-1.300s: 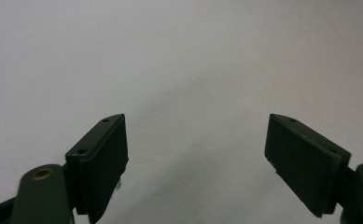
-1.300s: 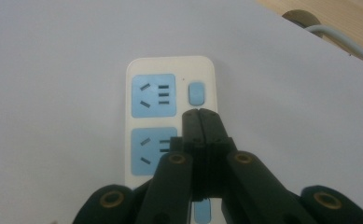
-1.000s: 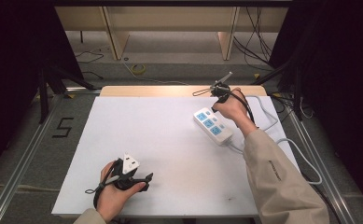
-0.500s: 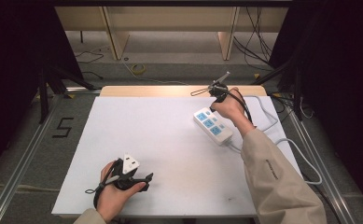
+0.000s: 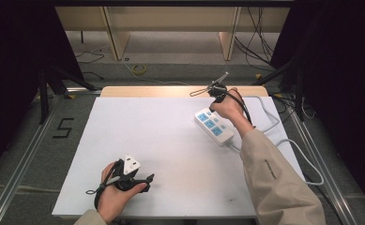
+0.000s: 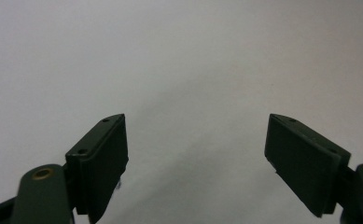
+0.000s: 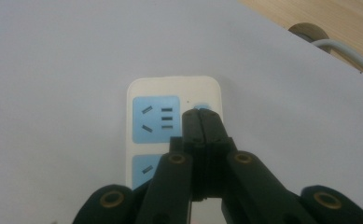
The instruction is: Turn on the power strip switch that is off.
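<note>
Left tool rests low on the white bench at its near left edge, jaws spread wide with nothing between them; bare surface ahead in the left gripper view.

Right tool, jaws pressed together and holding nothing, has its tips at the small round switch at one end of the power strip, at the far right of the bench.

Likely step: pressing the switch. Best done straight down, tips centred, so the strip does not slide.

Floor marking "5" legible; no brand readable on the strip.
</note>
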### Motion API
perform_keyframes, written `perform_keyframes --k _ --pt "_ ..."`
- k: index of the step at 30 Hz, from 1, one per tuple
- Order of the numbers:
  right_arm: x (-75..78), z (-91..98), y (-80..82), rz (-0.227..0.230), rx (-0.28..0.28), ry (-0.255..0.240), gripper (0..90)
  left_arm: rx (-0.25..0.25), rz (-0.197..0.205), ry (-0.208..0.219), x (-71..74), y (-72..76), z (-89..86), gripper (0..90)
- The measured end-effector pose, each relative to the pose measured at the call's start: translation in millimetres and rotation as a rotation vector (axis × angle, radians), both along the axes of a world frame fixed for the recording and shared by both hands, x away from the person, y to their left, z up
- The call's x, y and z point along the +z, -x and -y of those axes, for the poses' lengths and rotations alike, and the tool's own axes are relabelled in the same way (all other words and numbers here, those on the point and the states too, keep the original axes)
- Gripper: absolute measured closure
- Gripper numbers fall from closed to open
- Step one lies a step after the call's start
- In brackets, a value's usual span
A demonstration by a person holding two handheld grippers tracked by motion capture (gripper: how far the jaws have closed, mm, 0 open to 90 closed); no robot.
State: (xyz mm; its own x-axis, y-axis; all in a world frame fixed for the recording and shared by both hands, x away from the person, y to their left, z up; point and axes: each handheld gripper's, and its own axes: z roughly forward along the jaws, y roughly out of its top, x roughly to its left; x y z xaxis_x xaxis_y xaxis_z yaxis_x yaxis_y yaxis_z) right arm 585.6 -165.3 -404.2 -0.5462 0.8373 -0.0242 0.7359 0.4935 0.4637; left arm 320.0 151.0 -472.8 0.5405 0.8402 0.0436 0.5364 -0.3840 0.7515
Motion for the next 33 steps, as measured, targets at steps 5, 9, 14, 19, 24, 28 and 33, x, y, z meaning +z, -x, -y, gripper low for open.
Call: perform_keyframes --k 5,9,14,19,24,28,33 --pt "-2.0 -2.6 -1.1 -0.003 0.004 0.005 90.0 -0.001 0.000 0.000 0.0 0.0 0.0 21.1" --pt "-3.2 -4.3 -1.9 -0.003 0.003 0.005 90.0 -0.001 0.000 0.000 0.1 0.1 0.0 21.1" --pt "-6.0 -4.4 -4.2 0.002 0.003 0.007 90.0 -0.001 0.000 0.000 0.0 0.0 0.0 21.1" --pt "-9.5 -5.3 -5.8 0.004 -0.001 0.005 90.0 -0.002 0.000 0.000 -0.2 0.0 0.2 21.1" --pt "-12.4 -5.7 -7.6 0.002 -0.005 0.004 90.0 -0.003 0.000 0.000 -0.2 0.0 -0.2 21.1" --pt "-15.3 -5.3 -9.1 0.005 -0.012 0.005 90.0 -0.003 0.000 0.000 -0.1 0.1 -0.5 21.1" --pt "-16.7 -4.3 -10.8 0.006 -0.021 -0.001 90.0 -0.004 -0.001 -0.002 -0.4 0.1 -0.4 21.1"
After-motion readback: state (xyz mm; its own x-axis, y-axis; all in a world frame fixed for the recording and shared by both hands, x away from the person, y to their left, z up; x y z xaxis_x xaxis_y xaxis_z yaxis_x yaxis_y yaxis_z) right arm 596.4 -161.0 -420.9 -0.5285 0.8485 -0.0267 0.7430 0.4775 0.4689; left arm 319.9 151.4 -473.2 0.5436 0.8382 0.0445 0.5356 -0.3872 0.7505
